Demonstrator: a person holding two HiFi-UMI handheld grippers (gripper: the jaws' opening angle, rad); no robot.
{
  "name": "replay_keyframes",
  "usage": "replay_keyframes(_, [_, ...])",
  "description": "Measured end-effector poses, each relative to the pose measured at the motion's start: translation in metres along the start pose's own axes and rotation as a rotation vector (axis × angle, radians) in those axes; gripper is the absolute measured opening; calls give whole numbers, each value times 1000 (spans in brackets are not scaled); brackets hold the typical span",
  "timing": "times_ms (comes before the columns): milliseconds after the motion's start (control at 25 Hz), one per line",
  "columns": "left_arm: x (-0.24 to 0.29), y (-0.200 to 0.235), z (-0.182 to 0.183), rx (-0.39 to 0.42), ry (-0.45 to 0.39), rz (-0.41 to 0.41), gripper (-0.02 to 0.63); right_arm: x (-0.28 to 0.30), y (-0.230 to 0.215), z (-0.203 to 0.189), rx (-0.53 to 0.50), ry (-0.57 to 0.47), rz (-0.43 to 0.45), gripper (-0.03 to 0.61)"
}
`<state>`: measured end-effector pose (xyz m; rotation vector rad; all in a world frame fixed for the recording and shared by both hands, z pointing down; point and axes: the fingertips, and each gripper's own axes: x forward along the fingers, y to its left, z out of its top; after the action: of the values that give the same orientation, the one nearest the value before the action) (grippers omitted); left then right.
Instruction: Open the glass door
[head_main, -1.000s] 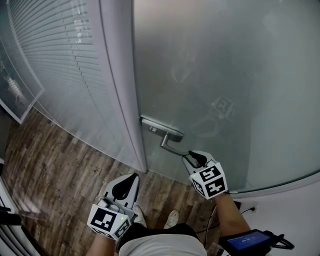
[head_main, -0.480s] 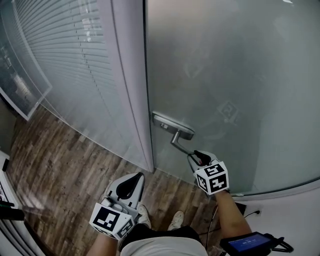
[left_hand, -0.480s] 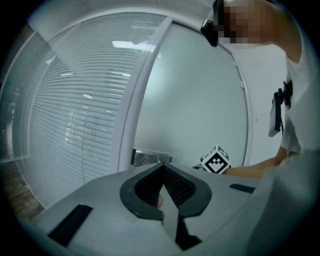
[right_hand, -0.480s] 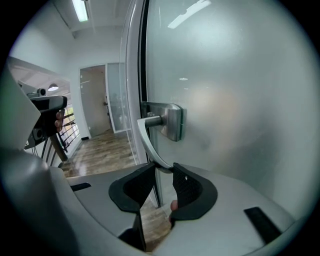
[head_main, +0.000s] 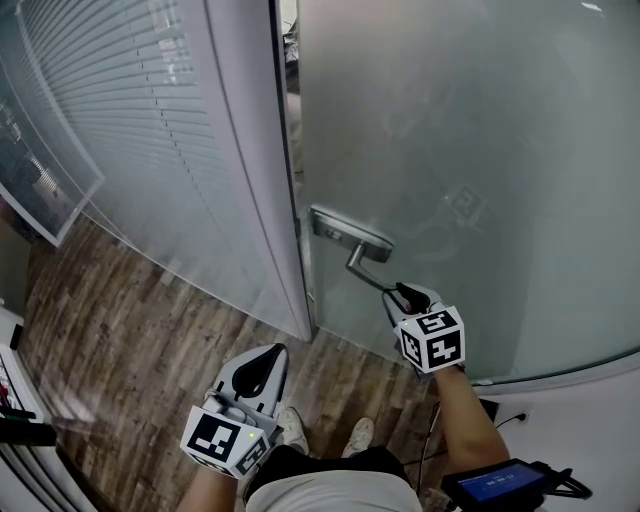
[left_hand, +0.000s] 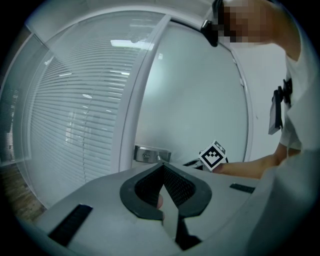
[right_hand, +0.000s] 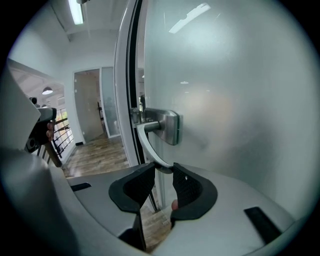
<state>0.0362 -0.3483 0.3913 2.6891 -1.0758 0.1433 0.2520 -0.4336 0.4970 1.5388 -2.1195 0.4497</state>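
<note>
The frosted glass door (head_main: 480, 150) stands ajar, with a narrow gap along its left edge beside the white frame (head_main: 250, 150). A metal lever handle (head_main: 368, 268) hangs from its plate (head_main: 350, 235). My right gripper (head_main: 400, 297) is shut on the lever's free end; in the right gripper view the lever (right_hand: 145, 142) runs down between the pads of the right gripper (right_hand: 164, 170). My left gripper (head_main: 258, 365) hangs low at the left, away from the door, shut with nothing in it. The left gripper (left_hand: 163, 166) faces the plate (left_hand: 150, 154) from a distance.
A glass wall with blinds (head_main: 120, 130) fills the left. Wood floor (head_main: 130, 340) lies below, with the person's shoes (head_main: 290, 425) near the bottom edge. A small screen device (head_main: 495, 480) hangs at the lower right. Through the gap a corridor (right_hand: 95, 150) shows.
The door has swung from closed to slightly ajar, opening a gap at the frame. My right gripper has moved with the handle, still gripping it. The left gripper stayed put.
</note>
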Motion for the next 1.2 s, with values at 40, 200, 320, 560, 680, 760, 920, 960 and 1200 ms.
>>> replay_keyframes(40, [0, 1, -1, -1, 1, 3, -2, -1, -2, 3, -5, -7, -7, 110])
replay_keyframes(200, [3, 3, -1, -4, -3, 5, -2, -9, -11, 19, -33, -40, -31, 110])
replay_keyframes(320, [5, 1, 1, 3, -10, 0, -2, -9, -18, 23, -37, -46, -42, 110])
replay_keyframes(560, [4, 0, 3, 6, -19, 8, -2, -6, -31, 26, -36, -49, -59, 110])
replay_keyframes(680, [3, -2, 3, 8, -20, 11, -2, -4, -39, 27, -30, -51, -73, 110])
replay_keyframes(760, [2, -3, 2, 11, -21, 14, -2, -3, -45, 27, -22, -52, -85, 110])
replay_keyframes(920, [0, -7, -1, 11, -24, 19, -2, 0, -58, 27, -12, -50, -110, 110])
replay_keyframes(960, [0, -6, 1, 10, -25, 20, -2, 1, -61, 29, -10, -49, -115, 110])
replay_keyframes(1200, [-2, -1, 5, 6, -20, 33, -2, 10, -81, 42, 2, -45, -144, 110])
